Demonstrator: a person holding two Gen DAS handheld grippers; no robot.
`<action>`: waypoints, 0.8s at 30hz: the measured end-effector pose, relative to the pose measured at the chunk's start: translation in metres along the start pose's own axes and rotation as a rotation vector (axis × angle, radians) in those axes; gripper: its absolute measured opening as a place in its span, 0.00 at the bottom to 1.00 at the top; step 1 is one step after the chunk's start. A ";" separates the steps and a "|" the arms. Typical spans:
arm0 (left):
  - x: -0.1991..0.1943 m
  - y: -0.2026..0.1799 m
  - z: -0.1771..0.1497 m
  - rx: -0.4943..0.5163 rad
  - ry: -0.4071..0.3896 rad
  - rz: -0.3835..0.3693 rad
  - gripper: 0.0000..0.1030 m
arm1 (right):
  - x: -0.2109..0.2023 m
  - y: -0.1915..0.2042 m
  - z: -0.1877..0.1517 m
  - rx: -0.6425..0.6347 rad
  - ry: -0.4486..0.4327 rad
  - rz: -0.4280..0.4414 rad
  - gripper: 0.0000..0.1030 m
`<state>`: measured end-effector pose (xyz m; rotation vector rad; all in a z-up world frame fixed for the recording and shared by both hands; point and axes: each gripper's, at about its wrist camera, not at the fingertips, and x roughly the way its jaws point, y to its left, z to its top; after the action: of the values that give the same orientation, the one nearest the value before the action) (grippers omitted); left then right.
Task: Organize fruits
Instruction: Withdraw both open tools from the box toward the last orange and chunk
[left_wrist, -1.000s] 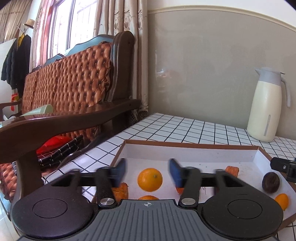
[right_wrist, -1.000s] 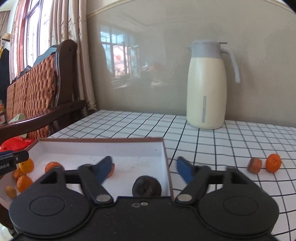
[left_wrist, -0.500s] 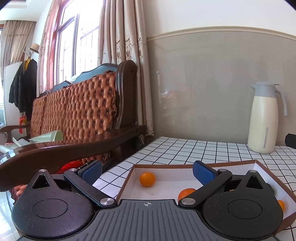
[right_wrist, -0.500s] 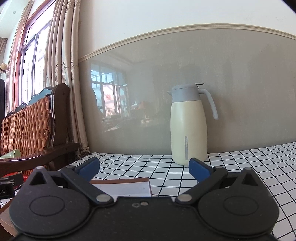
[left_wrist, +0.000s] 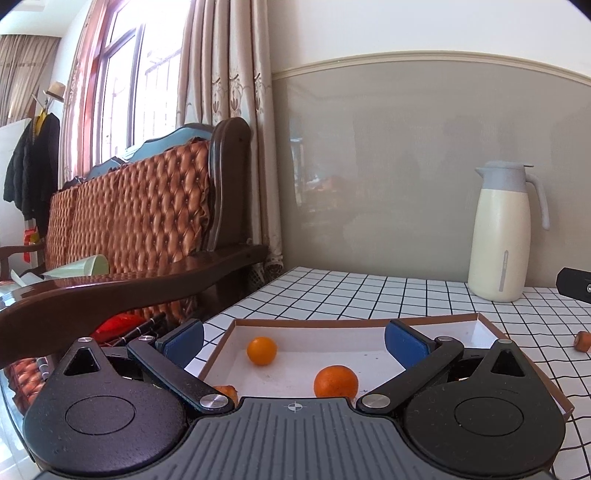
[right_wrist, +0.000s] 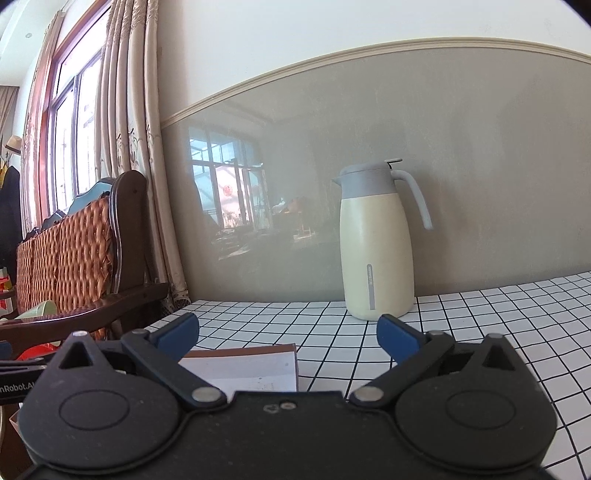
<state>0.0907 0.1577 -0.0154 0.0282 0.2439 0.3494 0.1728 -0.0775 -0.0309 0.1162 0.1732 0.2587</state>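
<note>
You have spread the jaws of both the left gripper (left_wrist: 293, 341) and the right gripper (right_wrist: 288, 332) wide with nothing between them and drawn them up and back from the box (left_wrist: 369, 323), its dark fruit now out of sight.

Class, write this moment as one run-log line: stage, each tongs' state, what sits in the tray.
stage: between picks | left tongs: open, empty | right tongs: open, empty | tray: two oranges visible | table: one fruit piece outside
</note>
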 end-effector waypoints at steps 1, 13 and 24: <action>-0.001 -0.003 0.000 0.001 0.001 -0.005 1.00 | -0.002 -0.002 0.001 0.002 0.003 0.003 0.94; -0.014 -0.051 0.003 0.030 -0.015 -0.118 1.00 | -0.022 -0.034 0.002 -0.019 0.052 -0.013 0.94; -0.020 -0.108 0.002 0.092 0.008 -0.261 1.00 | -0.033 -0.077 0.004 0.027 0.148 -0.082 0.94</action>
<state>0.1094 0.0499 -0.0163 0.0847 0.2685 0.0781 0.1604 -0.1605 -0.0324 0.1166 0.3277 0.1829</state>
